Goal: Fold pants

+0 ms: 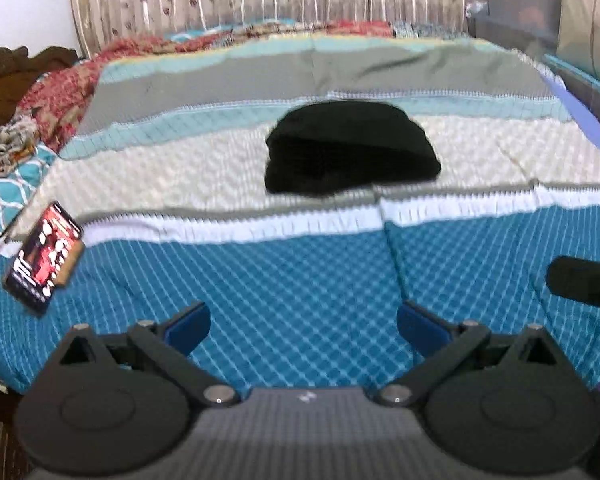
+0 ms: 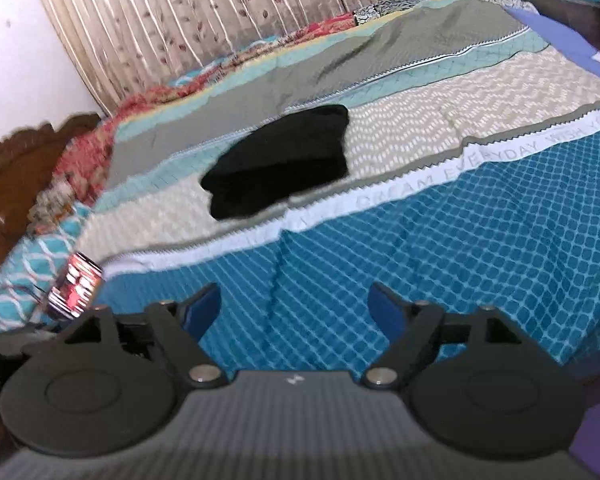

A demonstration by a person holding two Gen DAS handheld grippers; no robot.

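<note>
Pants, one folded black bundle; two hand-held grippers, both agape.

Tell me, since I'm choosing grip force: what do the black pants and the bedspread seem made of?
Black pants: soft, matte fabric, probably knit; it slumps in a rounded bundle without shine, though blur hides the weave. Bedspread: printed woven cloth, likely cotton, matte, with creases and striped diamond patterns.
</note>
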